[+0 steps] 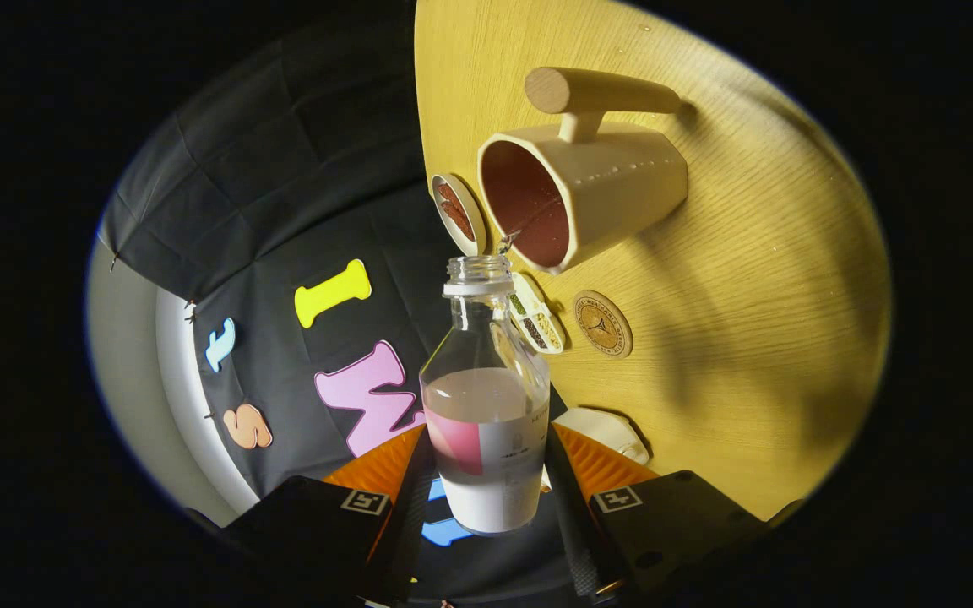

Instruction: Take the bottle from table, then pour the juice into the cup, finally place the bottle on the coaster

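The tongs [486, 473] are closed on the bottle [486, 397], one finger [385, 473] pressing each side of its lower body, so the bottle sits squarely between them with its neck pointing ahead. The bottle is clear and round-shouldered, with a threaded, uncapped mouth and a pale collar ring below it; a label wraps its lower half, and pale pinkish juice fills about the lower half. The view is rolled, so the bench [731, 279], a light wood-grain top with a rounded edge, stands nearly upright beside the bottle.

Just beyond the bottle's mouth is the cup [579, 194], cream, tapered and matte, with a row of small dots on its side, a dark reddish inside and a thick cylindrical wooden-looking handle. A few drops hang between the bottle's mouth and the cup's rim. The coaster [602, 324], a flat round disc with a printed emblem, lies on the bench near the cup, further in from the edge. At the bench's edge sit a small round dish [458, 213] of reddish-brown bits and an oblong divided tray [537, 321] of grains. A white, angular flat thing [605, 431] lies by the other finger.
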{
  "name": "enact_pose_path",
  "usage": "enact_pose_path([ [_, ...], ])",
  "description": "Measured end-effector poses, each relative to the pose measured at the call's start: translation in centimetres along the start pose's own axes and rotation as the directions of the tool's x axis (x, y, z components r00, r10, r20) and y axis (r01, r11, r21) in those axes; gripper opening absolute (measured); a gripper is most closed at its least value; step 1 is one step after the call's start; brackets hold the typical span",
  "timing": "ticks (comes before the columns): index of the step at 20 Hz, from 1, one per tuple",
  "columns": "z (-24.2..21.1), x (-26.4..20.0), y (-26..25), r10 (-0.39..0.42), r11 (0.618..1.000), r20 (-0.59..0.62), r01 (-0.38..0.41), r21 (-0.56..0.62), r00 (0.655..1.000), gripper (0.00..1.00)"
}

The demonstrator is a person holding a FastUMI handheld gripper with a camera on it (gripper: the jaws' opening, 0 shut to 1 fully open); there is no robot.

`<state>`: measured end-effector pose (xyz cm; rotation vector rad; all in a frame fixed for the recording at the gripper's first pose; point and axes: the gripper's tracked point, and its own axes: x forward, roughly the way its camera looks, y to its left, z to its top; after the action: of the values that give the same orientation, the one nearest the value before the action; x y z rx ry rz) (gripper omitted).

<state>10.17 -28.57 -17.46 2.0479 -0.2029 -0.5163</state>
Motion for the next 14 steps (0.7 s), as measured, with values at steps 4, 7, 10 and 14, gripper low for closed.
enact_pose_path([
  [4,-0.4,0.0,0.0,-0.013,1.0,-0.021,0.014,0.021,1.0,0.72],
  [7,-0.5,-0.2,-0.1,-0.021,0.999,-0.038,0.022,0.031,0.999,0.72],
  [10,-0.8,-0.3,0.0,-0.025,0.999,-0.057,0.027,0.047,0.998,0.72],
  [14,-1.2,-0.5,0.3,-0.023,0.997,-0.084,0.029,0.074,0.996,0.72],
])
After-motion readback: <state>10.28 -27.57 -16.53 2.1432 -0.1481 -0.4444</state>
